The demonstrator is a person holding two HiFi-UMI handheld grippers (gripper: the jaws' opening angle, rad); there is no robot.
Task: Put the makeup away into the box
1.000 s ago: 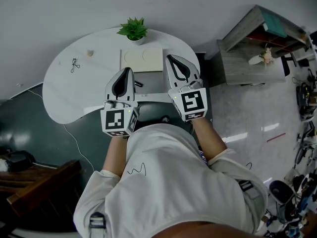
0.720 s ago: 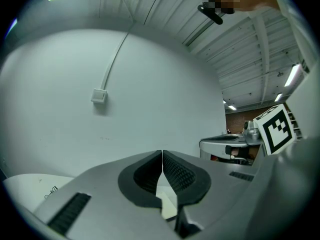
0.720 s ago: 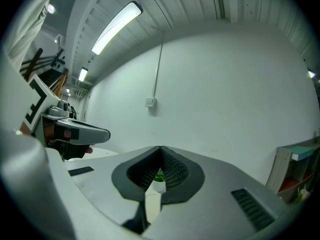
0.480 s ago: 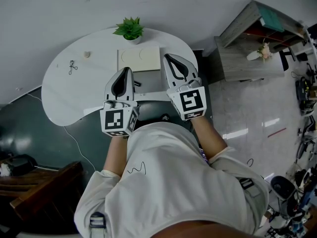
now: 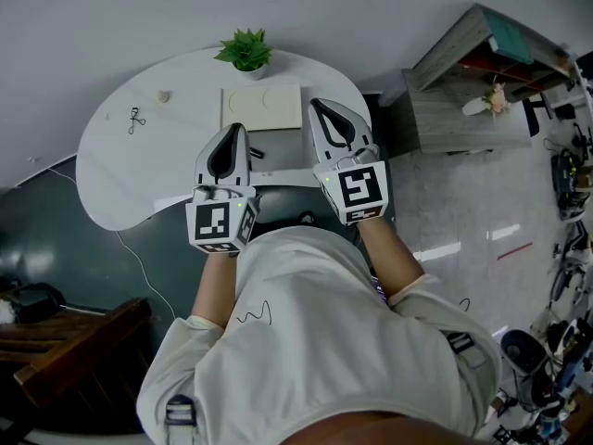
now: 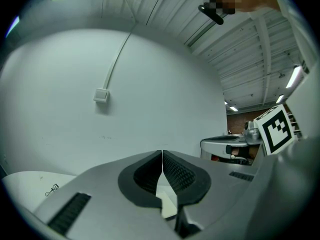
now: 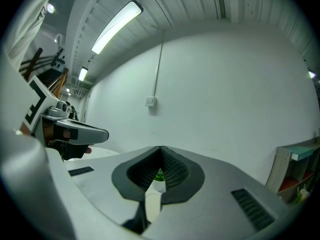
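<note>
Currently the left gripper (image 5: 239, 130) and the right gripper (image 5: 318, 107) each have their jaws pressed together on nothing. The left is just in front of the cream box (image 5: 262, 108) on the white table (image 5: 120, 188), the right at the box's right edge. A small dark makeup item (image 5: 257, 154) lies just before the box, an eyelash curler (image 5: 136, 120) well to its left, a potted plant (image 5: 246, 52) just behind it.
</note>
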